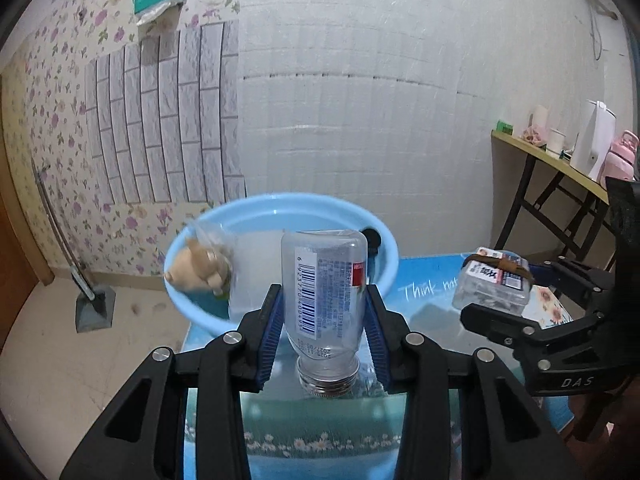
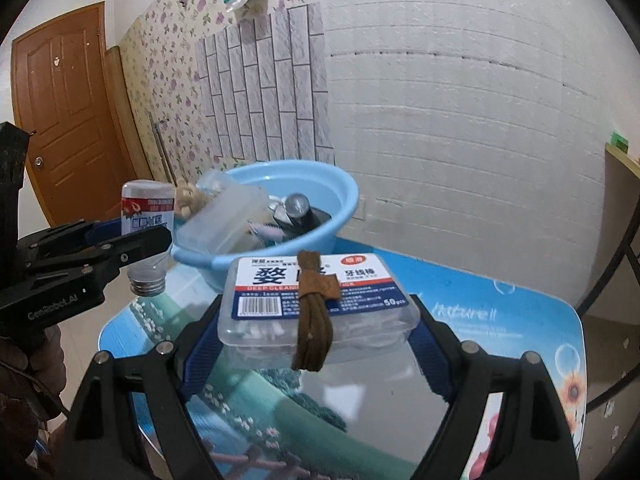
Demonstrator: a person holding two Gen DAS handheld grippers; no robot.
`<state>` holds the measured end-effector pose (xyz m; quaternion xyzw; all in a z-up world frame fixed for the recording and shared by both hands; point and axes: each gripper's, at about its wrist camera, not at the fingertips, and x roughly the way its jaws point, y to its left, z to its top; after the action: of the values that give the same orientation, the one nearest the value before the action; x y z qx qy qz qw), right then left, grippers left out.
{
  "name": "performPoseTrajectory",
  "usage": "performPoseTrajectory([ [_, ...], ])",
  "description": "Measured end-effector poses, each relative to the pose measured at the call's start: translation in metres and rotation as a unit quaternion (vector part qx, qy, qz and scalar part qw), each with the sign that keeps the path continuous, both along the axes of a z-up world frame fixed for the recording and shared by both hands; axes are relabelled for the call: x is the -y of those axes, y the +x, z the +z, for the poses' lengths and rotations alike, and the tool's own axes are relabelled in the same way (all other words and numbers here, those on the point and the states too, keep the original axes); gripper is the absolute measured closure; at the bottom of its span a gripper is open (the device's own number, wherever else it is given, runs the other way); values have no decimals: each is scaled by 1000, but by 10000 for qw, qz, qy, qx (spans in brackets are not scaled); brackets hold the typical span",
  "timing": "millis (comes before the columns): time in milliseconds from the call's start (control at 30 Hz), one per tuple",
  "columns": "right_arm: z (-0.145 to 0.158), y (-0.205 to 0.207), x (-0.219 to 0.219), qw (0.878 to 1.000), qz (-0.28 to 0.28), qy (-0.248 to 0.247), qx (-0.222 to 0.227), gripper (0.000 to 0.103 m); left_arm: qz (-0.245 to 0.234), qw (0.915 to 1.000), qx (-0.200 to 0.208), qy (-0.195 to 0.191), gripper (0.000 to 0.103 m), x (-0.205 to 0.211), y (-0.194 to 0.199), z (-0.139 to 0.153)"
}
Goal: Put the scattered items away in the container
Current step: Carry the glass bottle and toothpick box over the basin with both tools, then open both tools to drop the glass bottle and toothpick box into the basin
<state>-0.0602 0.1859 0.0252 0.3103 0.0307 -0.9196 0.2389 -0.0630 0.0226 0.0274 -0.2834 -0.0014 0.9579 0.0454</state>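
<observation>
L gripper (image 1: 324, 320) has its pads clamped on an upside-down clear bottle (image 1: 324, 280), neck down, held above the table (image 1: 420, 292) just short of the blue basin (image 1: 280, 204); R gripper (image 2: 316, 336) is spread wide, gripping a floss-pick box (image 2: 320, 300) w/ a brown strap (image 2: 314, 316) over it. Best carry both over the near rim before letting go, 1 at a time, and keep the strap from sliding off. Basin's left side is crowded w/ a plush toy (image 1: 196, 272) & plastic case (image 2: 224, 220), so the back-right has more room; the 2 grippers sit close, so keep them apart.

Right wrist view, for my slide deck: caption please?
Right gripper carrying a floss pick box toward the blue basin above the table.
</observation>
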Motion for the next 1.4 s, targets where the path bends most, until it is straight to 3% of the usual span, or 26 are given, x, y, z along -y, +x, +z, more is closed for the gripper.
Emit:
performPoseTrajectory([
  [700, 3, -44, 39, 9995, 309, 44, -12, 19, 25, 10000, 20, 7, 65, 19, -63, -5],
  [867, 2, -58, 49, 9992, 388, 89, -19, 19, 68, 9997, 197, 105, 65, 27, -83, -13],
  [967, 1, -66, 54, 9990, 425, 107, 6, 19, 65, 9993, 242, 265, 61, 33, -87, -15],
  [1033, -2, -72, 57, 9990, 436, 125, -10, 20, 59, 9995, 232, 226, 52, 35, -89, -15],
  [1167, -7, -82, 63, 9989, 462, 86, 73, 23, 88, 9997, 202, 72, 48, 40, -90, -16],
  [1400, -18, -93, 75, 9983, 533, 102, 205, 23, 255, 9988, 259, 319, 46, 56, -84, -22],
])
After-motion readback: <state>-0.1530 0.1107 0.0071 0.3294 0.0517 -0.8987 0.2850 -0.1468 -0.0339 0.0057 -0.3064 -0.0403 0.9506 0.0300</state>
